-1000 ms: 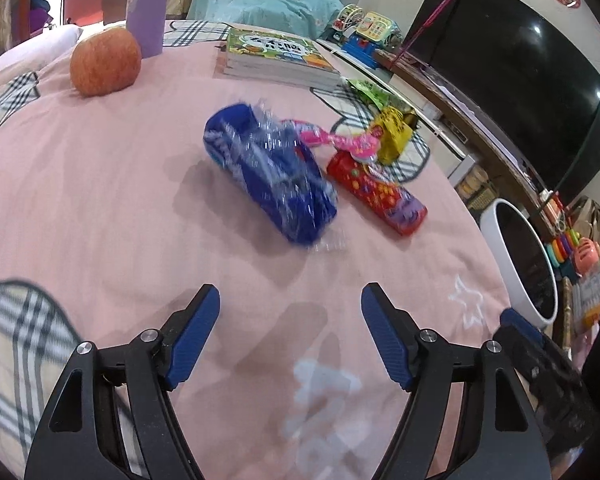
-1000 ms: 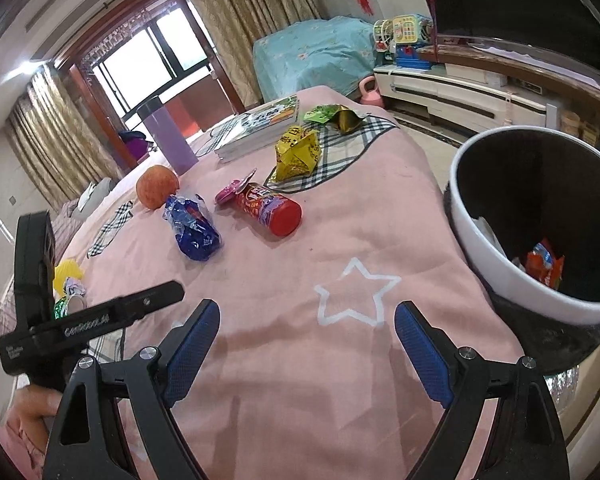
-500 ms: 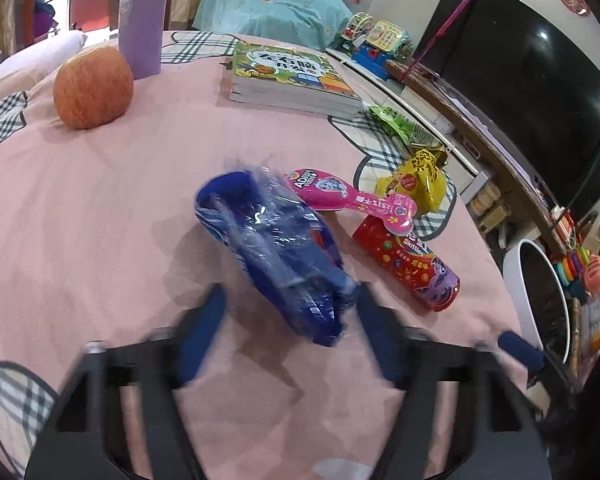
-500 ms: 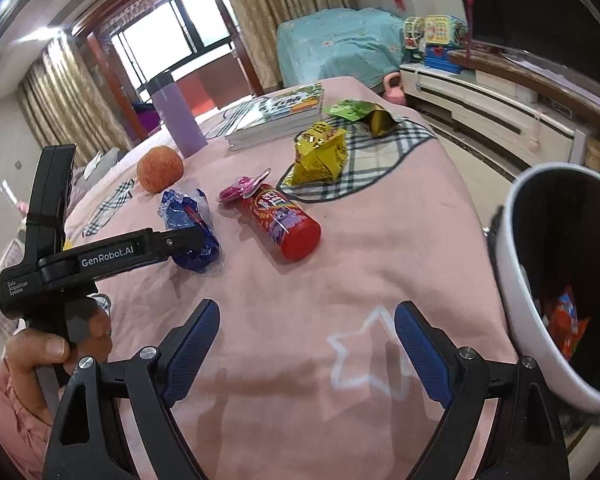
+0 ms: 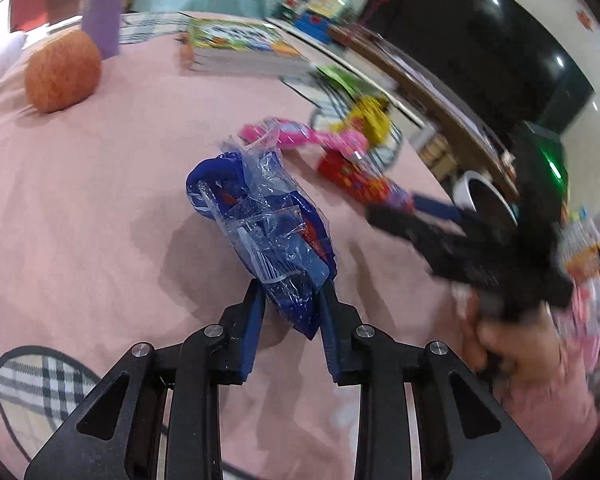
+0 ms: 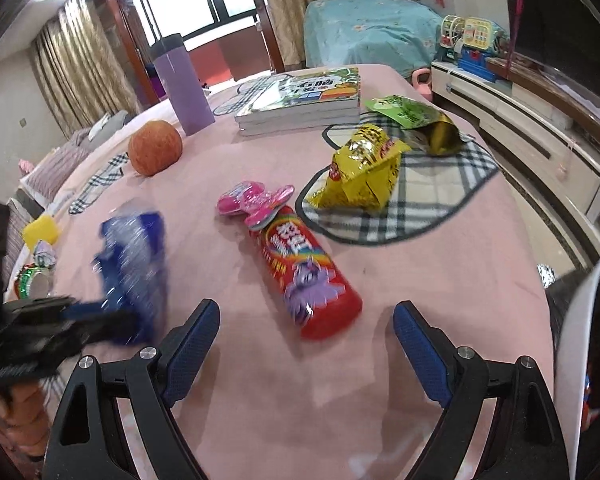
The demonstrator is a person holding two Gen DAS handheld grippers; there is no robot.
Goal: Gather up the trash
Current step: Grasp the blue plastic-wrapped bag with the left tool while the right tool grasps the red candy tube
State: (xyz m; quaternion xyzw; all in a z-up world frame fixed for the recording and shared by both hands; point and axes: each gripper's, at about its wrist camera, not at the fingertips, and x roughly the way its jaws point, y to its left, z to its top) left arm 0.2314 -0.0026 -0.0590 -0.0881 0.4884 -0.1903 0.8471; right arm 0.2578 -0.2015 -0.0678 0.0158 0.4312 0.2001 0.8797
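Note:
My left gripper (image 5: pixel 292 300) is shut on the near end of a crumpled blue plastic wrapper (image 5: pixel 264 220), which rises from the pink bedspread; it shows blurred in the right wrist view (image 6: pixel 134 256). My right gripper (image 6: pixel 306 322) is open and empty, just short of a red snack tube (image 6: pixel 308 276) lying between its fingers' line. A pink wrapper (image 6: pixel 256 198), a yellow snack bag (image 6: pixel 364 168) and a green and gold bag (image 6: pixel 416 120) lie beyond. The white-rimmed trash bin (image 6: pixel 580 344) stands at the right edge.
An apple (image 6: pixel 155 153), a purple tumbler (image 6: pixel 184 88) and a stack of books (image 6: pixel 304 100) sit at the far side of the bed. A yellow object (image 6: pixel 40 230) and foil scraps lie at the left. A TV cabinet (image 6: pixel 540 128) runs along the right.
My left gripper moved forward and closed on the blue wrapper, lifting its near end. My right gripper swung left from the bin toward the red tube.

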